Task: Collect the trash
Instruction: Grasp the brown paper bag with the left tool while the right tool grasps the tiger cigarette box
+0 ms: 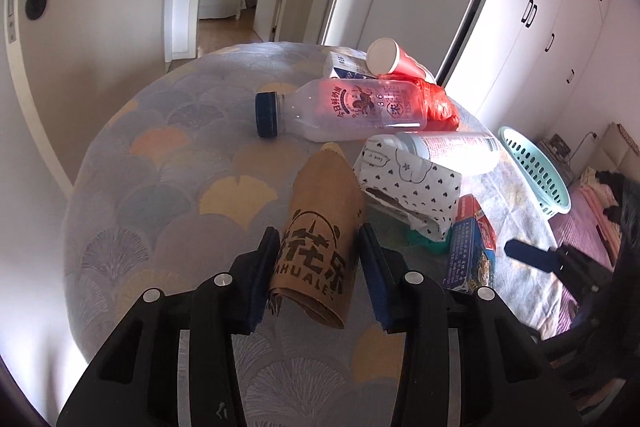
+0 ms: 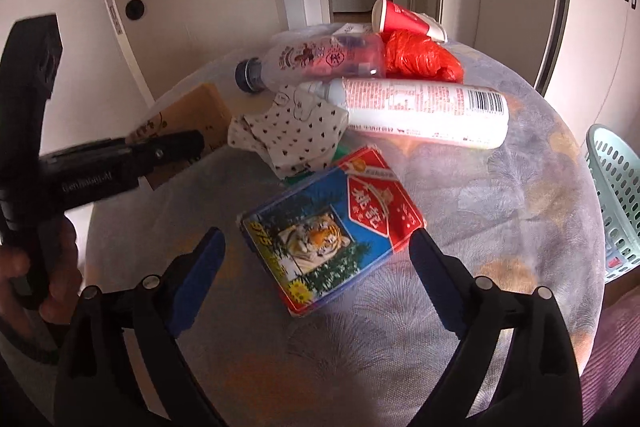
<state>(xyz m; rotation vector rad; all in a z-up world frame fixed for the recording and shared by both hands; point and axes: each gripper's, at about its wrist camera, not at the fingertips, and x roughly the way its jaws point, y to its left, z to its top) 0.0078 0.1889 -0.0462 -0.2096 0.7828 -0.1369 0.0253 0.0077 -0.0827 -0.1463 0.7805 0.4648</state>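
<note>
The left gripper has its jaws closed against both sides of the brown paper bag lying between them; the right gripper is spread wide, with the tiger-print box flat between its fingertips, untouched

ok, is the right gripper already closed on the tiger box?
No. In the right wrist view the right gripper is wide open, its blue fingers straddling the tiger box lying flat on the table.
</note>
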